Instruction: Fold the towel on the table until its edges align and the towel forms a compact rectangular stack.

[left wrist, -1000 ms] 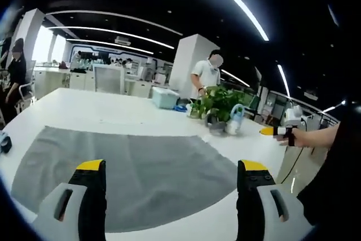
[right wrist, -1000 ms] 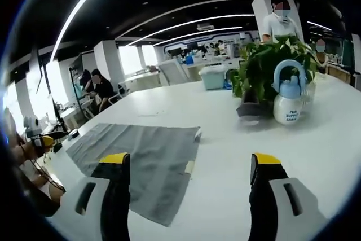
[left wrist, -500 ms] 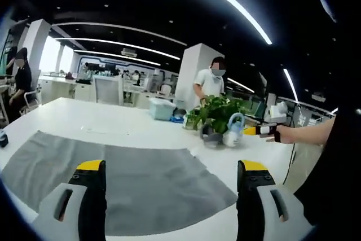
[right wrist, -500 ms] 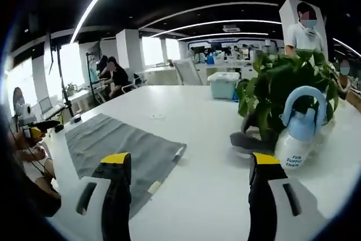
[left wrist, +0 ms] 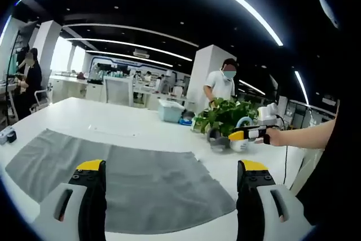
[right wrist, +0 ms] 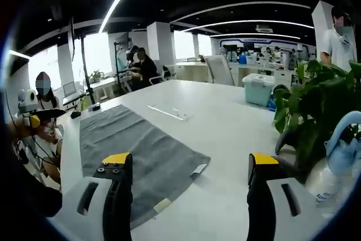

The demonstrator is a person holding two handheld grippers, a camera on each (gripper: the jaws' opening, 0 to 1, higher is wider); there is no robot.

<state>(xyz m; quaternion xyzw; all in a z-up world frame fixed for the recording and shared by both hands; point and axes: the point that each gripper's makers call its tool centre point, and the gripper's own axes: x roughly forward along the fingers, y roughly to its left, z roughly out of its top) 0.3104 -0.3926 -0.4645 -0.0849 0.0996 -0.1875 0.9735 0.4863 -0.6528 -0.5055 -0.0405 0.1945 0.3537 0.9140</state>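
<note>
A grey towel point(left wrist: 118, 179) lies spread flat on the white table point(left wrist: 107, 123); in the right gripper view the same towel point(right wrist: 132, 150) stretches away to the left, with small tags at its near corner. My left gripper point(left wrist: 172, 182) stands open above the towel's near edge, nothing between its yellow-tipped jaws. My right gripper point(right wrist: 189, 176) is open too, hovering over the towel's near right corner and bare table. The right gripper point(left wrist: 248, 134) also shows at the right of the left gripper view, held by a hand. The left gripper point(right wrist: 39, 118) appears at the far left of the right gripper view.
A potted plant point(left wrist: 225, 118) and a blue-and-white spray bottle point(right wrist: 341, 159) stand on the table right of the towel. A light blue box point(left wrist: 170, 111) sits farther back. A flat white strip point(right wrist: 167, 112) lies beyond the towel. People sit and stand around the office.
Both views have swung, the left toward the right, the right toward the left, so the towel sits more central in each. The towel itself has not moved. Both grippers stay open.
</note>
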